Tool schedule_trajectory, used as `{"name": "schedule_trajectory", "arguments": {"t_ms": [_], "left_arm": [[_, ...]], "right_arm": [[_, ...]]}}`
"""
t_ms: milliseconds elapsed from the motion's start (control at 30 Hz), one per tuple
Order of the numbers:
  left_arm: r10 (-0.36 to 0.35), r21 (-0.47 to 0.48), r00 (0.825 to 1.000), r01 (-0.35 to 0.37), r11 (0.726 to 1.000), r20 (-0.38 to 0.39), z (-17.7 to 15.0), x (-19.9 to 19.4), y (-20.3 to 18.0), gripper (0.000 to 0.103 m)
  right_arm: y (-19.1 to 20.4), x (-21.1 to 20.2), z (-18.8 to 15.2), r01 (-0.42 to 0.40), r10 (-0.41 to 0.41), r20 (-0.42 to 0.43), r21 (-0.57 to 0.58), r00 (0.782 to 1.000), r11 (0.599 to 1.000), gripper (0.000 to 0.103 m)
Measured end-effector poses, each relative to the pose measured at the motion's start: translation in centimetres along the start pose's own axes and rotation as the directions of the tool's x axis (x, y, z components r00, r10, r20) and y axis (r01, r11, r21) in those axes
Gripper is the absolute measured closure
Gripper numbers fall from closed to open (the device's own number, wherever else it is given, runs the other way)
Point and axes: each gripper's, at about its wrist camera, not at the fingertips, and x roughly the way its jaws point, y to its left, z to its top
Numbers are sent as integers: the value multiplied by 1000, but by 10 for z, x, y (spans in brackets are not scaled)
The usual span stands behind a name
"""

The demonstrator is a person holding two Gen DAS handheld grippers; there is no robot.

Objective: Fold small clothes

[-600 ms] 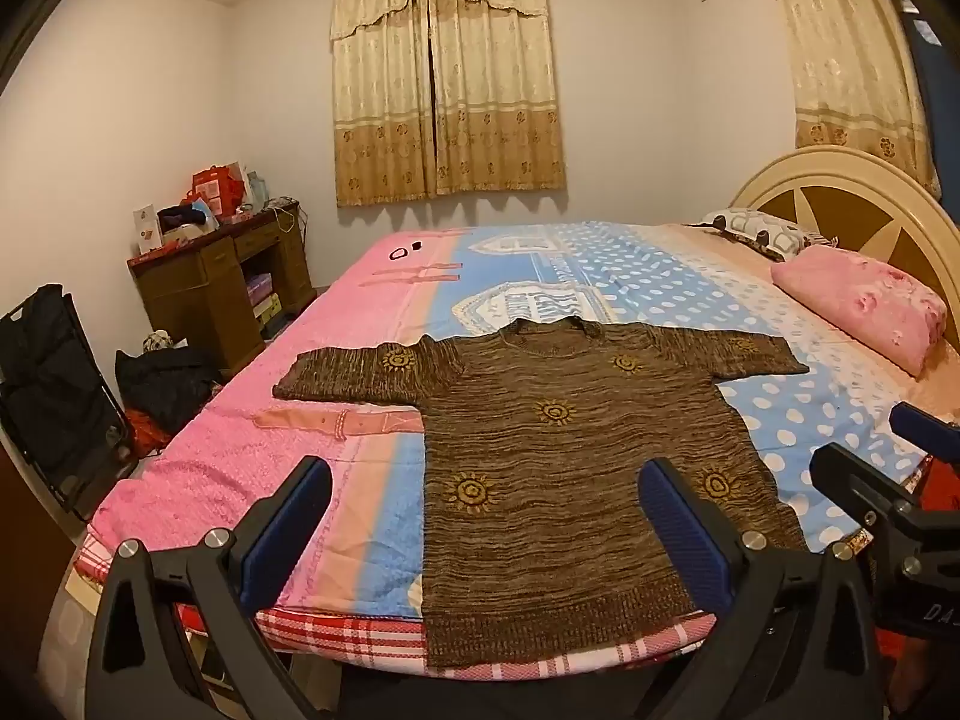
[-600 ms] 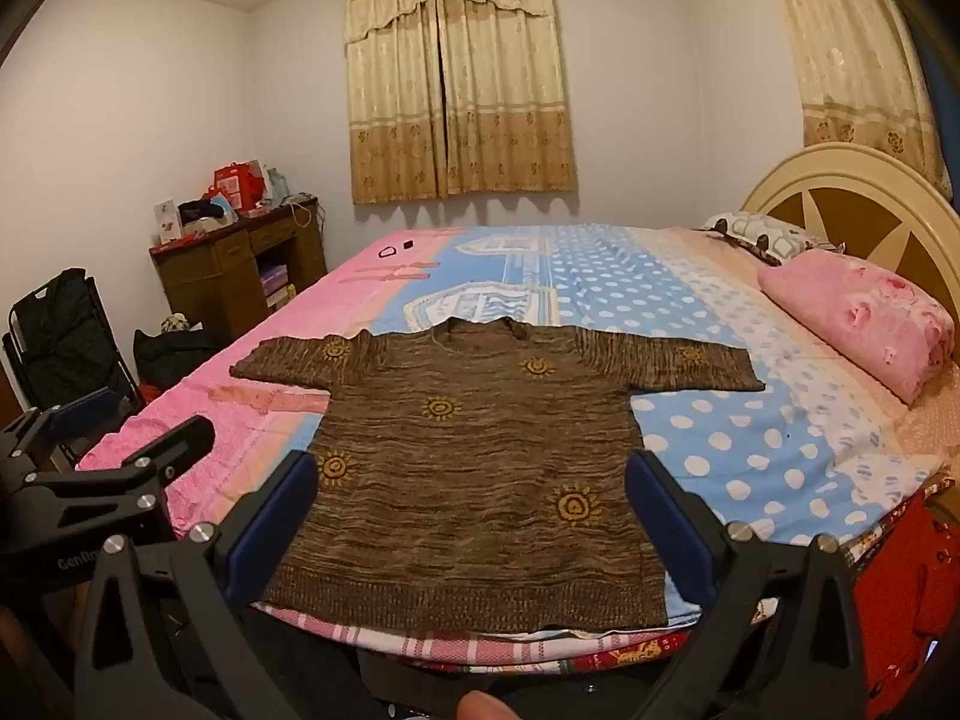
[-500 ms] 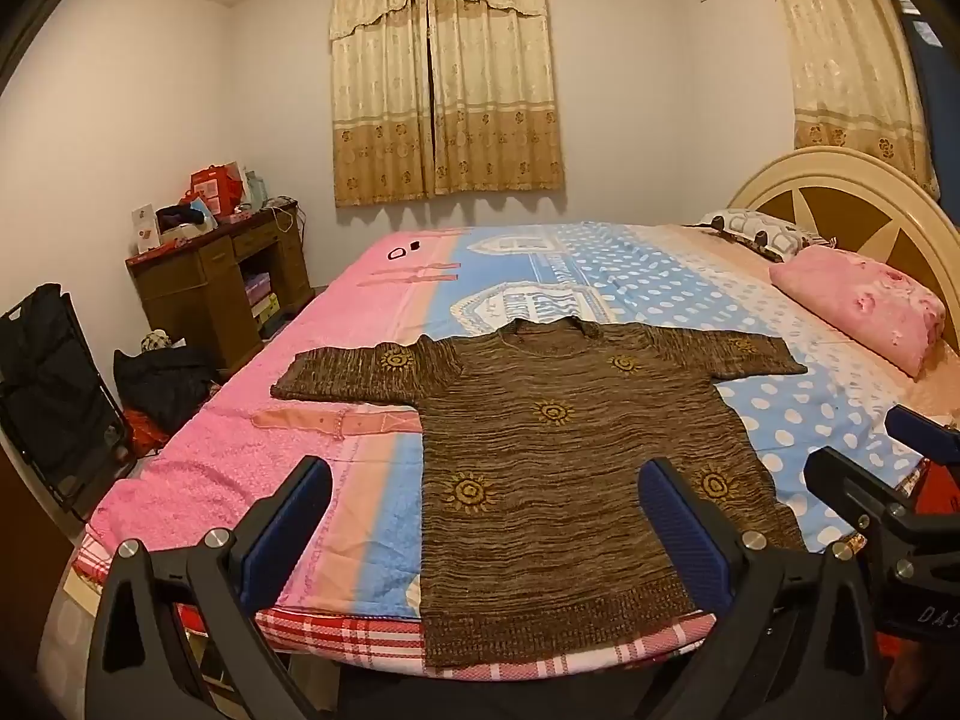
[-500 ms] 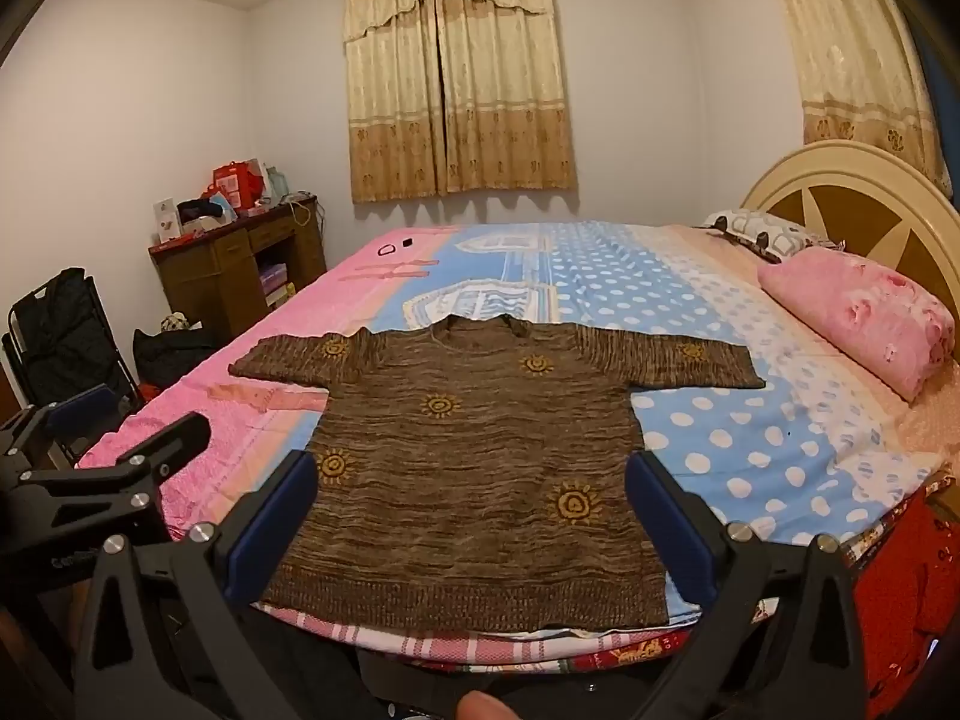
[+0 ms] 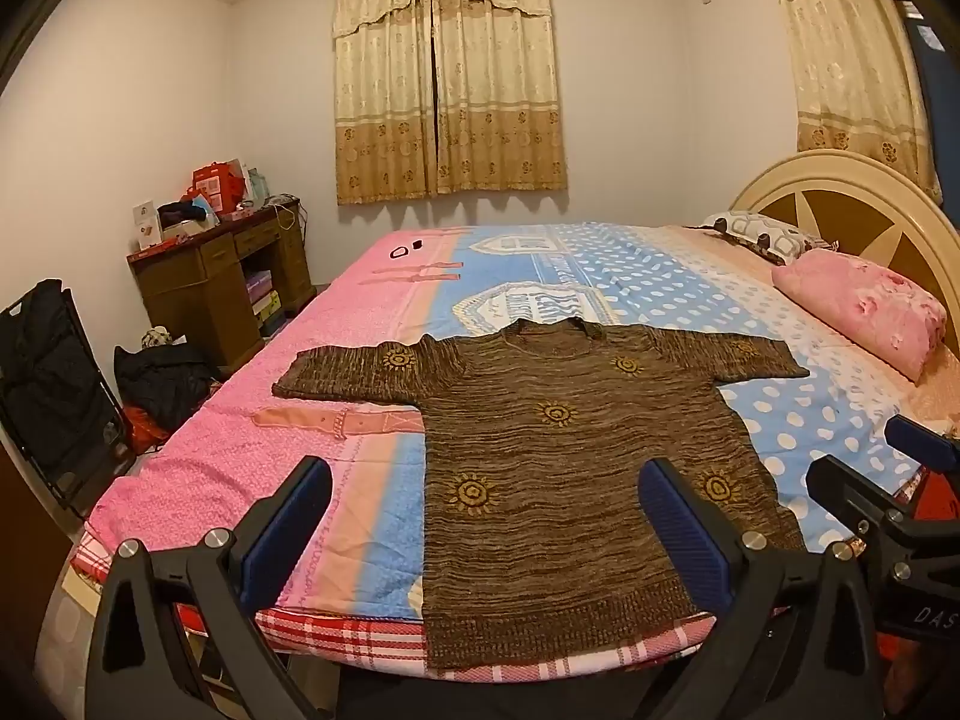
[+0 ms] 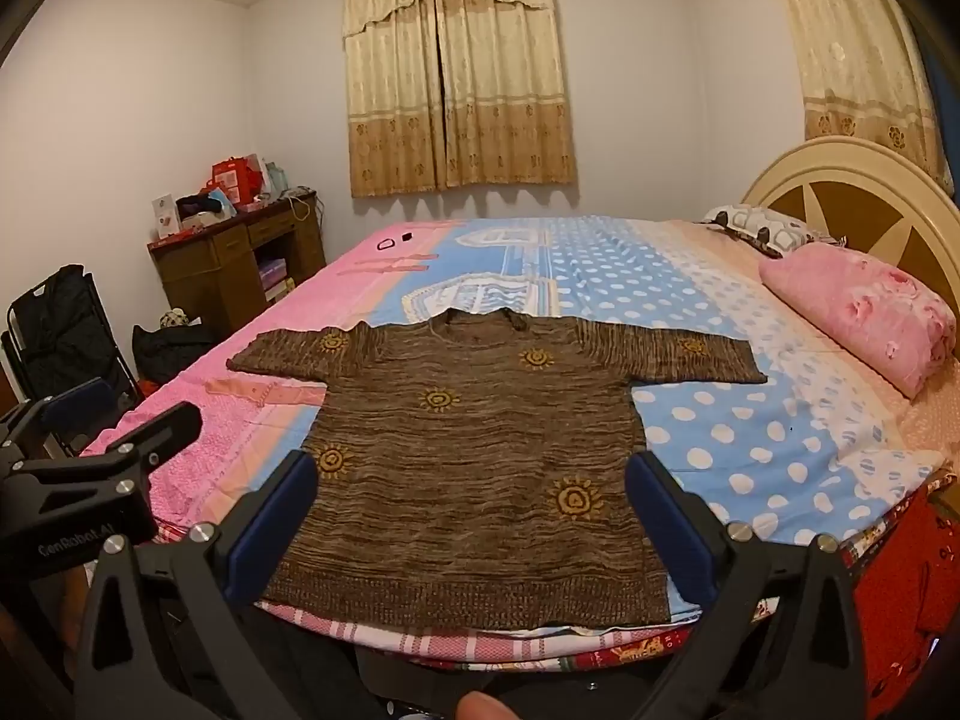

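- White walls and gold patterned curtains (image 5: 447, 78) back a bedroom where a wide bed (image 5: 630, 276) fills most of both views, its sheet pink along one side and blue with white dots across the rest.
- A brown knit sweater (image 5: 564, 468) with yellow sun motifs lies flat and unfolded at the bed's near edge, hem toward the cameras, both short sleeves spread out sideways (the collar points to the far edge).
- A pink pillow (image 5: 864, 318) rests by the cream headboard (image 5: 840, 204), with a patterned pillow (image 5: 756, 234) just beyond it.
- The left gripper (image 5: 486, 516) hovers before the near edge with its blue-padded jaws wide apart, holding nothing, clear of the sweater.
- The right gripper (image 6: 471, 510) hovers likewise, jaws spread and holding nothing, framing the sweater's (image 6: 474, 468) lower half; a fingertip shows at the bottom of that view.
- Each gripper appears at the side of the other's view.
- A dark wooden desk (image 5: 222, 276) with clutter on top stands against the wall off the pink side, with a black bag (image 5: 165, 381) on the floor near it.
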Motion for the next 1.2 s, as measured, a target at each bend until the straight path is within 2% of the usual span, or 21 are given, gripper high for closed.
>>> {"name": "schedule_trajectory", "arguments": {"t_ms": [1000,1200], "left_arm": [[2,-11,1000,-2,1000,-3,-3,6,1,1],[4,-10,1000,-4,1000,-2,-3,5,1,1]], "right_arm": [[2,-1,-4,-5,5,-11,6,1000,1000,0],[-3,9,-10,-4,4,-14,4,1000,1000,0]]}}
